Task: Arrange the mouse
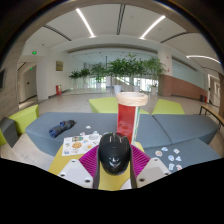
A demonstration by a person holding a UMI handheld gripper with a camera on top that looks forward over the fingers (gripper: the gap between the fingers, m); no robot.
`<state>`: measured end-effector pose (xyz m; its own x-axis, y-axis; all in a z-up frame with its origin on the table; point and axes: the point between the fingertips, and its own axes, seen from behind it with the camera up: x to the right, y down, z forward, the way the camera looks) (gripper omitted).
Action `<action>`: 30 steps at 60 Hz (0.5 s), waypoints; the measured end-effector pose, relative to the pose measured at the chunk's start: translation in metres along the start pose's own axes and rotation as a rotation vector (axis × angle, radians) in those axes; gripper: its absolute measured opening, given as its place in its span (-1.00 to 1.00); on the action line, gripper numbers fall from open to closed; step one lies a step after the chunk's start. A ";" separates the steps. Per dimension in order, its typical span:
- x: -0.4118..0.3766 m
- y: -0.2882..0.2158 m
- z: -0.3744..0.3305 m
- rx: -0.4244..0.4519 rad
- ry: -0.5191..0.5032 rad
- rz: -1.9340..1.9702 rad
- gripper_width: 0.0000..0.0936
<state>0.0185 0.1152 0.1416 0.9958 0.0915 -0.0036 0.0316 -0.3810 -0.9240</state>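
between the jaws: black mouse (113,152) | held | red cup (129,114) beyond

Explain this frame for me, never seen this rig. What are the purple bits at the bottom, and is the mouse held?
There is no robot arm here: a person carries a hand-held gripper with two fingers. The one picture comes from a wide-angle camera riding on the gripper, looking forward along the fingers, hence the round, bent view. The purple bits are pads on the fingers' inner faces. A black mouse sits between them; the pads look pressed to its sides, so it seems gripped. Just beyond the mouse stands a red cup with a pale lid. Left of it lie a printed sheet and a dark object I cannot identify. Small white pieces are scattered to the right. All rest on a grey table in a bright hall with plants.
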 end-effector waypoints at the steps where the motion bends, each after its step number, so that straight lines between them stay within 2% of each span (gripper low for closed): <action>1: 0.008 0.000 -0.007 0.005 0.014 -0.002 -0.08; 4: 0.033 0.011 -0.028 0.003 0.045 0.006 -0.08; 7: 0.054 0.034 -0.036 -0.038 0.069 0.042 -0.09; 19: 0.093 0.162 -0.055 -0.264 0.112 0.017 -0.09; 30: 0.087 0.178 -0.053 -0.279 0.093 0.065 -0.08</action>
<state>0.1151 0.0063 -0.0024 0.9997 -0.0207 -0.0125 -0.0227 -0.6229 -0.7820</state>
